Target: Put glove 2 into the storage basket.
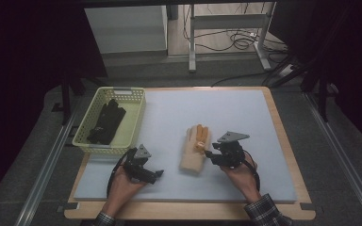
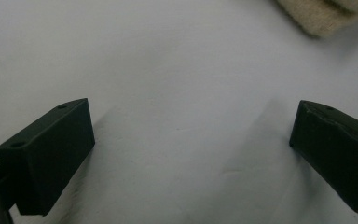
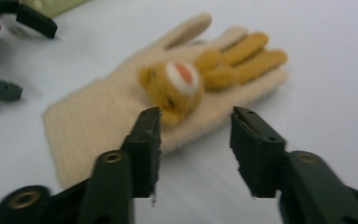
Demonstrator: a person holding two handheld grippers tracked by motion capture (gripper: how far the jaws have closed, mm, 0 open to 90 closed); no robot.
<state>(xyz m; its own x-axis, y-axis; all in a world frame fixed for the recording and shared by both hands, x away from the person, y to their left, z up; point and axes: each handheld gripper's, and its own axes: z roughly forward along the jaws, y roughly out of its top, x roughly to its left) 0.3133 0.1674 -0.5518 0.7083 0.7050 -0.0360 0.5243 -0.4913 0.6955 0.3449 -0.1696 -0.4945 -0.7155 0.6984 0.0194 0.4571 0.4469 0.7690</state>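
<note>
A cream knitted glove (image 1: 192,157) lies flat on the pale mat, fingers pointing away from me. Some fingers are orange, and a small orange animal face (image 3: 175,84) sits on its palm. My right gripper (image 1: 210,153) is just right of the glove, jaws pointing left at it. In the right gripper view it (image 3: 195,116) is open, tips close to the glove's near edge, nothing between them. My left gripper (image 1: 156,173) rests low on the mat left of the glove's cuff (image 2: 326,16). Its jaws (image 2: 191,109) stand wide open over bare mat.
A pale yellow plastic basket (image 1: 88,128) stands at the mat's left rear with black gloves (image 1: 106,122) inside. The grey-blue mat (image 1: 235,108) covers a wooden board (image 1: 290,155). Beyond the table are metal desk legs (image 1: 192,42) and cables on the floor.
</note>
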